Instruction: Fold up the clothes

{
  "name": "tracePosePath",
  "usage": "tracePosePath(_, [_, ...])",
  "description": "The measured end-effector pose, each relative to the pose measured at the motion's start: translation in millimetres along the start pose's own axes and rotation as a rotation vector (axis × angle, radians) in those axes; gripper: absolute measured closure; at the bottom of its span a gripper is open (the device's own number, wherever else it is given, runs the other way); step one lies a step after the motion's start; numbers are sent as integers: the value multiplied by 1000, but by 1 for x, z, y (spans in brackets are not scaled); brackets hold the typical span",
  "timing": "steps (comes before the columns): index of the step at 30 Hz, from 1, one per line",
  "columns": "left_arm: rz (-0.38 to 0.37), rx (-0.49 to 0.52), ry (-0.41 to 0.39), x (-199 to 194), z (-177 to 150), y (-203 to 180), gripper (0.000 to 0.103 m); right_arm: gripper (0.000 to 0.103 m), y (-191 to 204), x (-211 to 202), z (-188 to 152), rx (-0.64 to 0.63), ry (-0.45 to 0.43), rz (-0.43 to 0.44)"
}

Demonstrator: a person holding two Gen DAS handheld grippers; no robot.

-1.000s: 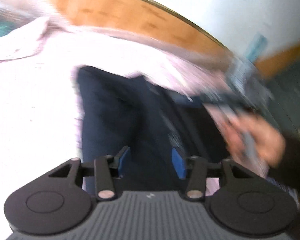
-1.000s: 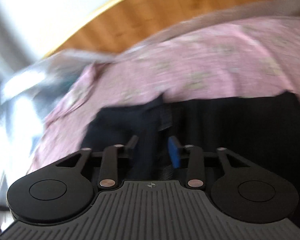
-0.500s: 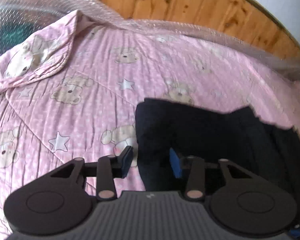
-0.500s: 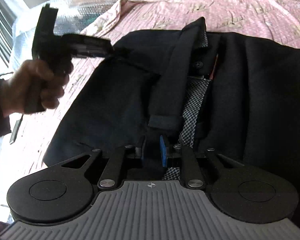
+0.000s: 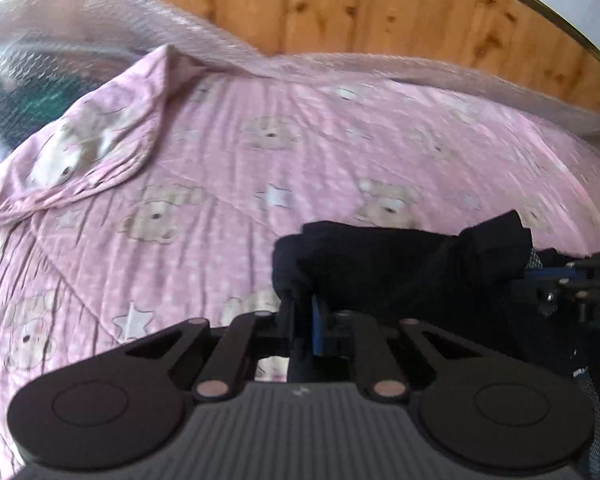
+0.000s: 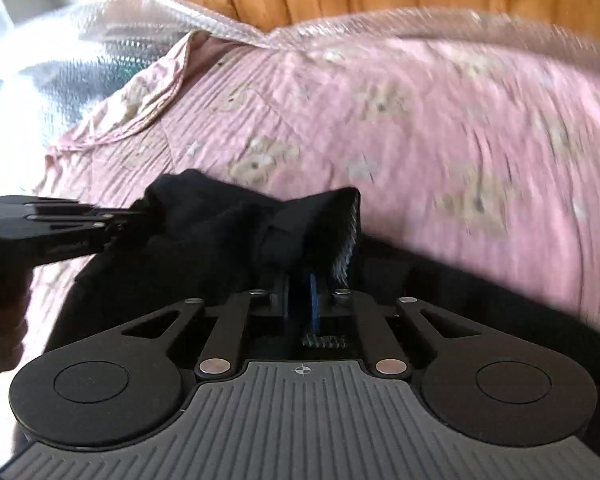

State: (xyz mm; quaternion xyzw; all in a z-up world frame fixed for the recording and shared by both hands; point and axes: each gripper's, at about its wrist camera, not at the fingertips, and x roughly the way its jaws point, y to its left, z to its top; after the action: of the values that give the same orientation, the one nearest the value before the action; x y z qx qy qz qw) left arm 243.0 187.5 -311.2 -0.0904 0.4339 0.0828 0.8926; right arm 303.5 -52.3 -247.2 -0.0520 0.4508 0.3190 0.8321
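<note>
In the left wrist view, the left claw [image 5: 302, 326] has just been closing and now pinches the near left edge of the dark garment [image 5: 400, 264], which is bunched and raised a little above the pink bedsheet [image 5: 204, 184] with its bears and stars; the right claw [image 5: 572, 276] enters from the right side and bites the same cloth at its other raised corner. Behind the bed there are a sheet of bubble wrap [image 5: 340, 64] and a wooden headboard [image 5: 340, 4]. In the right wrist view, the right claw [image 6: 300, 296] has also just been closing and holds a fold of the dark garment [image 6: 228, 220], next to a checked lining [image 6: 346, 252], while the left claw [image 6: 116, 216] grips the cloth at the left side and the rest of the garment lies flat on the bedsheet [image 6: 440, 120]. I judge that the fold is only at its beginning. To do it well, both hands should rise together at the same height, keep the edge between them stretched, carry it over the flat part and lay it down with the edges aligned, and release only when the cloth rests. The grip looks thin on both sides, so a quick pull may let the cloth slip out.
</note>
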Motion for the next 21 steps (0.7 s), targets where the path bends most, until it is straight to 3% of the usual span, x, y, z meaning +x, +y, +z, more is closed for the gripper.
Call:
tracePosePath(4, [-104, -99, -8, -18, -6, 24, 84, 95, -1, -10, -4, 16, 40, 5])
tracePosePath(7, [-166, -140, -28, -37, -17, 41, 80, 94, -5, -31, -29, 51, 56, 32])
tracePosePath(9, [-190, -136, -32, -50, -24, 43, 80, 92, -10, -37, -45, 68, 35, 59])
tracePosePath(11, [-227, -106, -49, -65, -30, 38, 76, 81, -18, -47, -48, 140, 17, 70])
tracePosePath(14, [-266, -50, -35, -75, -40, 25, 73, 80, -24, -69, -57, 285, -46, 184])
tracePosePath(16, [-273, -19, -19, -75, -46, 16, 73, 71, -18, -60, -68, 331, 3, 233])
tracePosePath(18, [-273, 10, -8, -74, -52, 7, 69, 70, -5, -44, -79, 317, 45, 233])
tracePosePath(19, [-269, 23, -8, -73, -54, 4, 69, 72, 1, -40, -84, 304, 39, 230])
tracePosePath(20, [-267, 30, -10, -73, -54, 2, 68, 103, 7, -42, -85, 292, 17, 210])
tracePosePath(21, [-267, 34, -13, -73, -53, 1, 66, 103, 11, -45, -86, 281, -1, 181])
